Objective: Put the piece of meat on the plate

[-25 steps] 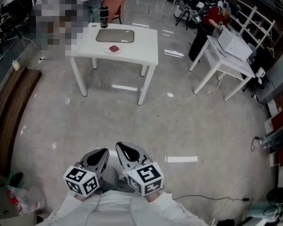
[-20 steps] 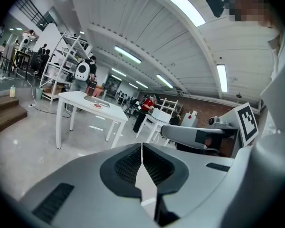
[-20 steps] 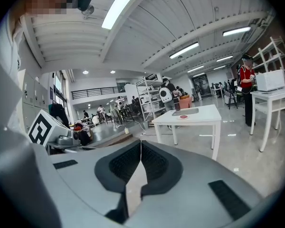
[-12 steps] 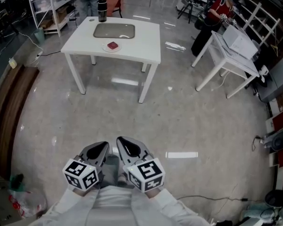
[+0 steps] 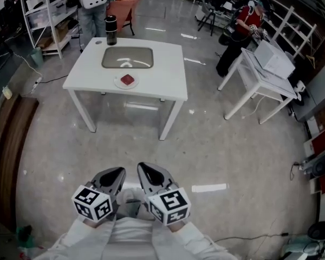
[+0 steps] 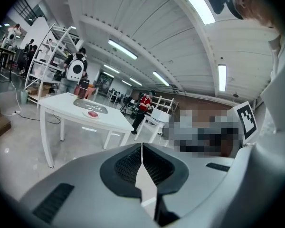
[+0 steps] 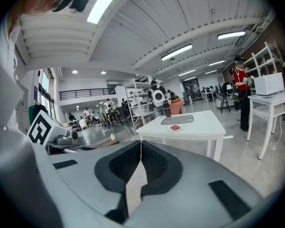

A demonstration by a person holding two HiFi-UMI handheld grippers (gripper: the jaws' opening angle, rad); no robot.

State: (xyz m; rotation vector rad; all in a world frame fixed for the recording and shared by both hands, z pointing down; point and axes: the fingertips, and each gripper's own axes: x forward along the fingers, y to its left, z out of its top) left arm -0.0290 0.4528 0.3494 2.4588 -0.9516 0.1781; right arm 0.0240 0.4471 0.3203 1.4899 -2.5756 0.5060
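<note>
Head view: piece of meat point(image 5: 128, 80) lies on plate point(image 5: 117, 83); I expect it soft and slick, so pinch across its sides. Left gripper point(image 5: 118, 173), right gripper point(image 5: 143, 169): jaws together, empty.

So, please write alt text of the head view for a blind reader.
The left hand-held gripper and right hand-held gripper are shut and empty above the floor, far from a white table where a piece of meat lies on a plate.

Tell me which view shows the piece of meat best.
The head view: it looks down on the red piece of meat, lying on its plate on the white table. Both gripper views catch it only as a small red patch, seen low from the side.
</note>
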